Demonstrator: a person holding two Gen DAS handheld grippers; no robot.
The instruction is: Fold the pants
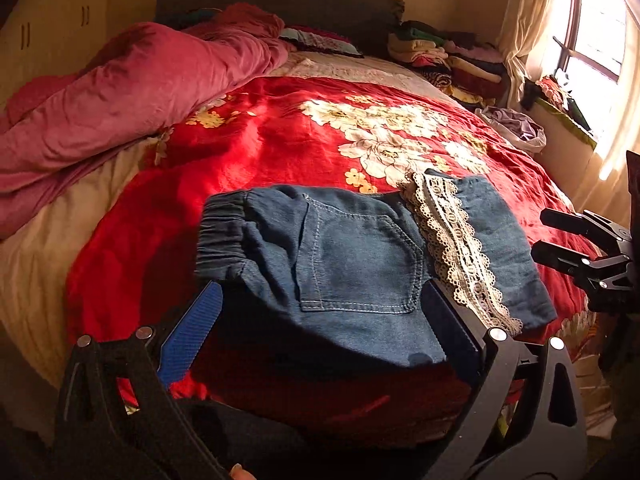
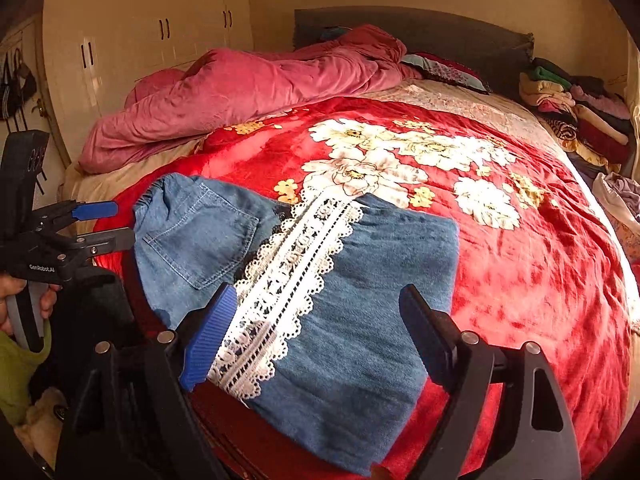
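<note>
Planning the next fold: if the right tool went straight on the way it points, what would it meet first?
Probably the folded blue denim pants on the red floral blanket, near their white lace strip. The right tool is open and empty.

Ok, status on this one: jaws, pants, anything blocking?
Left gripper, right gripper open, nothing held. Denim pants folded on red blanket. Nothing blocking.

Left wrist view: looks forward and down along own fingers, close over near bed edge, toward headboard (image 1: 280,0) and window (image 1: 592,32). Right wrist view: same tilt, close, angled toward wardrobe (image 2: 140,40). Both share folded pants (image 1: 340,256) (image 2: 320,280), red floral blanket (image 1: 280,140) (image 2: 520,260); each sees other gripper at frame edge.
</note>
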